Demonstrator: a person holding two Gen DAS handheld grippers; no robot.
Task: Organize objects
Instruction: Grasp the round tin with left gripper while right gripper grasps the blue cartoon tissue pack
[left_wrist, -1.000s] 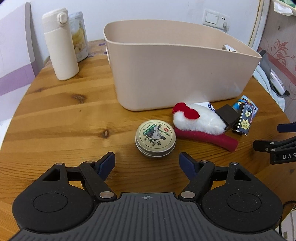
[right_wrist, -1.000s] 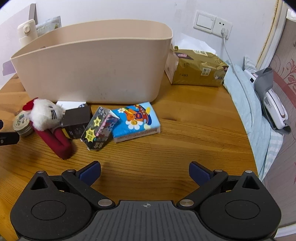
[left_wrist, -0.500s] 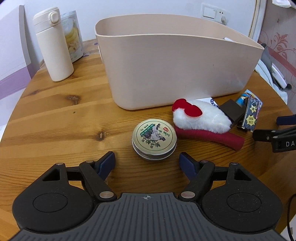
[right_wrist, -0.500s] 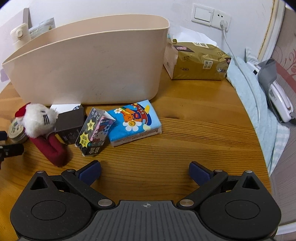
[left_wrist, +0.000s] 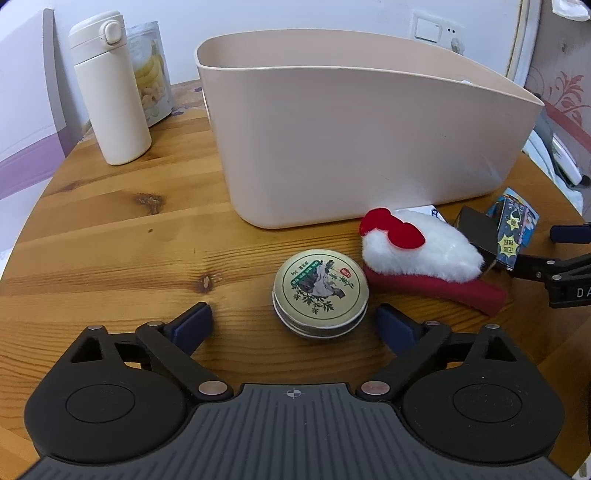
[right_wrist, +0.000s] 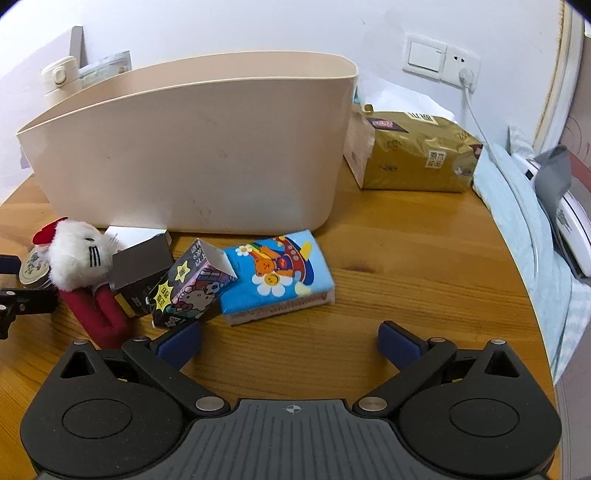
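A large beige bin (left_wrist: 369, 140) stands on the round wooden table (left_wrist: 129, 236); it also shows in the right wrist view (right_wrist: 192, 158). In front of it lie a round tin (left_wrist: 320, 292), a white plush cat with a red bow (left_wrist: 417, 251), a dark box (right_wrist: 142, 273), a Hello Kitty carton (right_wrist: 192, 288) and a blue cartoon tissue pack (right_wrist: 280, 275). My left gripper (left_wrist: 293, 326) is open, its fingers either side of the tin's near edge. My right gripper (right_wrist: 290, 341) is open and empty, just in front of the tissue pack and carton.
A white thermos (left_wrist: 110, 88) and a snack bag (left_wrist: 151, 74) stand at the back left. A gold tissue package (right_wrist: 417, 151) sits right of the bin. A bed with a grey and white device (right_wrist: 565, 214) lies beyond the table's right edge.
Both grippers have moved forward. The tin now sits between the left fingertips, and the tissue pack and carton are closer to the right gripper. Both stay open.
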